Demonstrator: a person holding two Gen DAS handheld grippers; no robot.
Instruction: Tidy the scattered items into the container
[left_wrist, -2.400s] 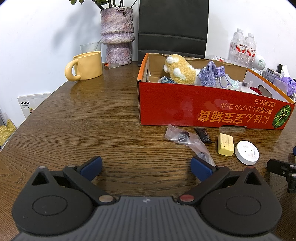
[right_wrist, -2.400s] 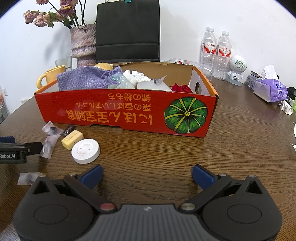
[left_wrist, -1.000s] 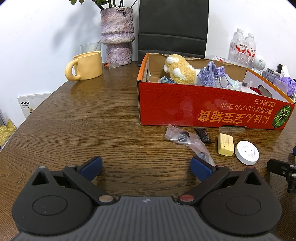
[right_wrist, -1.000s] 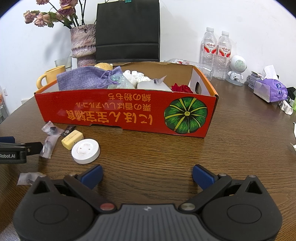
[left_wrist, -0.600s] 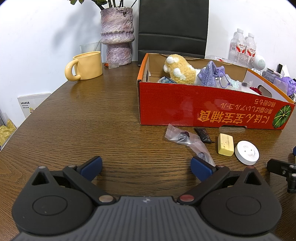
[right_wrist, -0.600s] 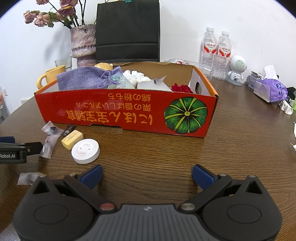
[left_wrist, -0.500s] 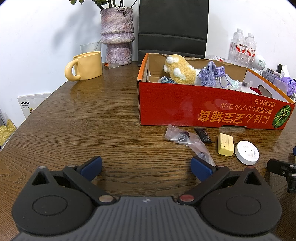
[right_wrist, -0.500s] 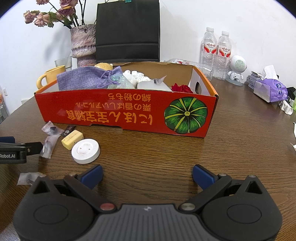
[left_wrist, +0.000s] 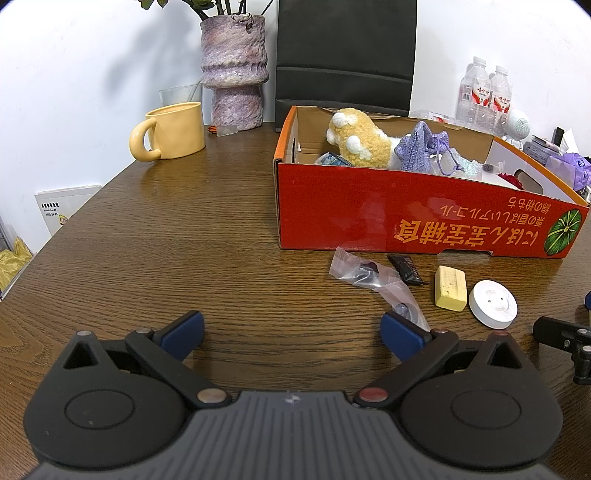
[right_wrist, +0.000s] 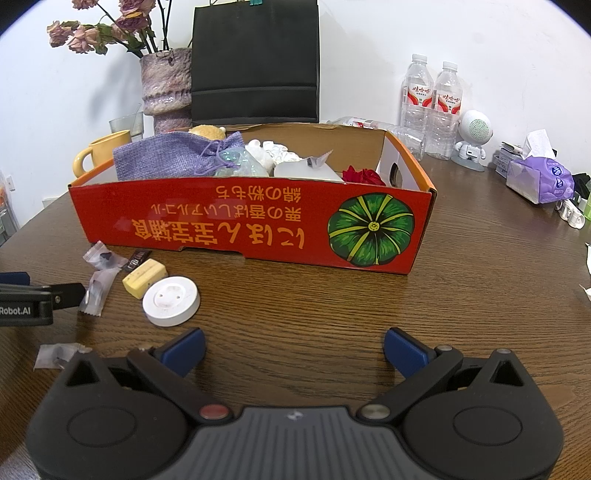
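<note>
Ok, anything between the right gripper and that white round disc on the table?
Nothing visible. The white disc lies on bare table just ahead-left of the open right gripper. The yellow block sits close behind it, apart from the red box.

Red box (right_wrist: 207, 218) — green pumpkin print

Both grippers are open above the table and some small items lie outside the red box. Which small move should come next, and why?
Probably ease the open right gripper forward and left to straddle the round white plastic disc. It is the loose item nearest that gripper, lying flat on the wooden table before the red cardboard box, apart from the yellow block.
</note>
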